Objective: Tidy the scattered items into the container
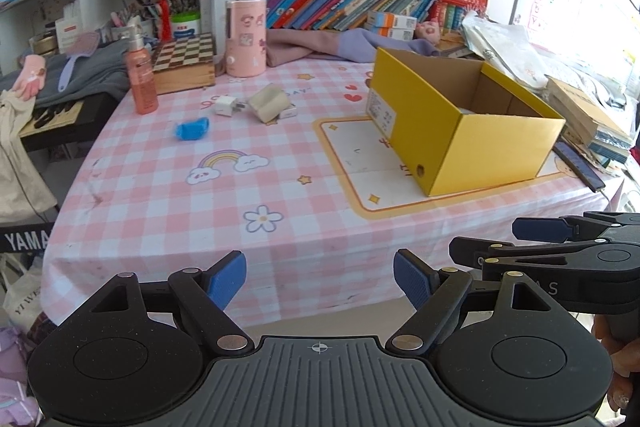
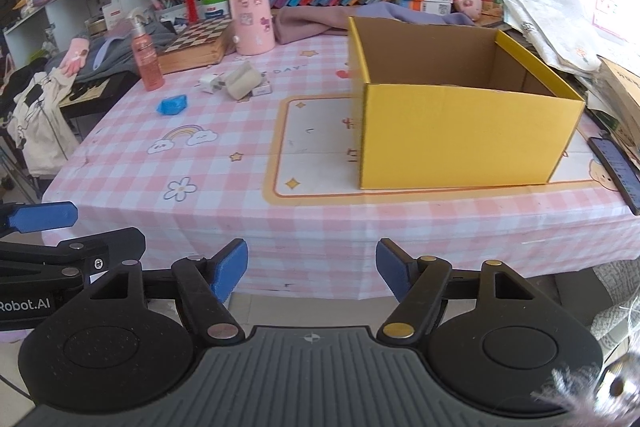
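both tongs, left (image 1: 319,279) and right (image 2: 312,273), gape empty before the table (image 1: 168,187), yellow box (image 1: 460,131) and blue wad (image 1: 192,129) well apart.

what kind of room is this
Probably a child's study corner at home: a table under a pink checked tablecloth with cartoon rainbows, white shelves packed with a row of colourful leaning books, and cups crammed with pens beside a wooden chessboard box.
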A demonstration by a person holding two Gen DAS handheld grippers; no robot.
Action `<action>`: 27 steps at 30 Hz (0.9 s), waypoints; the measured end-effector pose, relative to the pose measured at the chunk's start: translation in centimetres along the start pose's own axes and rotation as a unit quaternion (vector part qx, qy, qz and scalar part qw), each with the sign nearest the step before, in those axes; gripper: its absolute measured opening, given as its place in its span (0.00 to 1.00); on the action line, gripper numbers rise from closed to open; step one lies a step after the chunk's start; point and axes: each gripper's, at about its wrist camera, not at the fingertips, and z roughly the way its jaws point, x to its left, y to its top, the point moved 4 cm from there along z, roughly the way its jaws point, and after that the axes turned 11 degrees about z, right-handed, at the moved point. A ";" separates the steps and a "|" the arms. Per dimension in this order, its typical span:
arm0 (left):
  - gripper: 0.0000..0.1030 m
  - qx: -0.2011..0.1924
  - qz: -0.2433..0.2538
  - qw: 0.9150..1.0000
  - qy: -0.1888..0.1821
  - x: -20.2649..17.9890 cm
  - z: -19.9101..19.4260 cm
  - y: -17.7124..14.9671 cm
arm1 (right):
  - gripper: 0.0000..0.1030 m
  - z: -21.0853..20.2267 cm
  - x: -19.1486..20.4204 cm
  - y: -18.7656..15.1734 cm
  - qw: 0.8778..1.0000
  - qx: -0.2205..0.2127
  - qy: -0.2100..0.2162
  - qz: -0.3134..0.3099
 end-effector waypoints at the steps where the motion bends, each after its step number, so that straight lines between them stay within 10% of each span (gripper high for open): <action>1: 0.81 0.000 -0.002 1.000 0.002 0.2 -0.1 -0.1 | 0.68 0.1 0.3 0.0 1.000 0.001 0.002 -0.003; 27: 0.81 -0.003 -0.039 0.999 0.032 4.2 0.9 0.0 | 0.67 2.8 4.6 1.6 0.998 0.005 0.034 -0.061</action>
